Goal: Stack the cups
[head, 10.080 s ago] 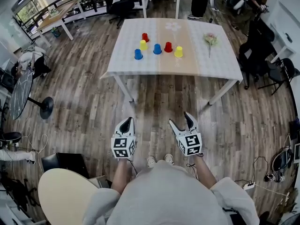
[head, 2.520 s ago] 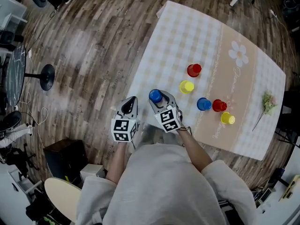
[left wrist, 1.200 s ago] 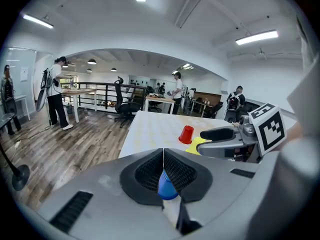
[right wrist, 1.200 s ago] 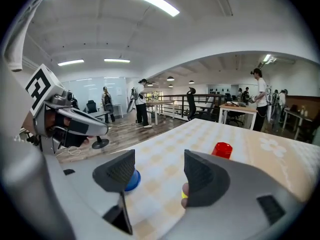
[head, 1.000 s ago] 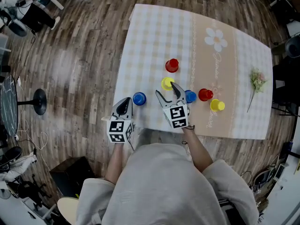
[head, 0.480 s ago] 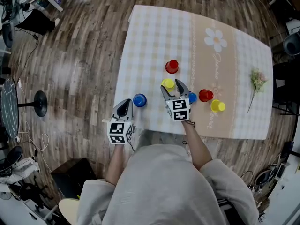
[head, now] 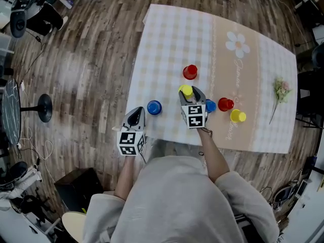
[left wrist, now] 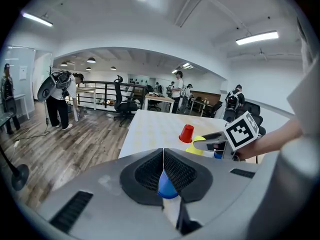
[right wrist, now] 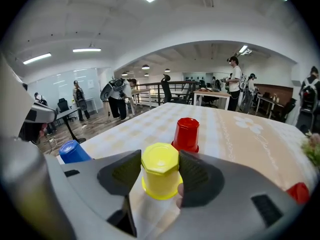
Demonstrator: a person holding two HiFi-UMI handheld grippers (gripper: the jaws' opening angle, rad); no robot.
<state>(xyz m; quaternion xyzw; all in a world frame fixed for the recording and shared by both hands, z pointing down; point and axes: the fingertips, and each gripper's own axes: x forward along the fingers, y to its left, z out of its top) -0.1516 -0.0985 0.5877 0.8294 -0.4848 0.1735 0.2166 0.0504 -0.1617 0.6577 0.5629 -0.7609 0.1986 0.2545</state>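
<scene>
Several upturned cups stand on the checked table [head: 167, 39]. My right gripper [head: 190, 93] has its jaws on either side of a yellow cup [head: 186, 90], pads against its walls; in the right gripper view that yellow cup [right wrist: 160, 170] fills the gap and rests on the cloth. A red cup [head: 190, 71] stands just beyond it. My left gripper [head: 136, 117] hangs shut at the table's near edge, with a blue cup [head: 154, 107] just ahead of it and a little to the right. To the right stand another blue cup [head: 210, 105], a red cup [head: 225, 104] and a yellow cup [head: 237, 116].
A flower sprig [head: 281, 90] lies at the table's right side. The table's near edge [head: 152, 138] runs just ahead of the person's body. Wooden floor and a black stand [head: 43, 108] are to the left. People and office chairs are far behind the table in the gripper views.
My right gripper has moved forward over the yellow cup and its jaws have come in against it. The left gripper has stayed by the table's near edge.
</scene>
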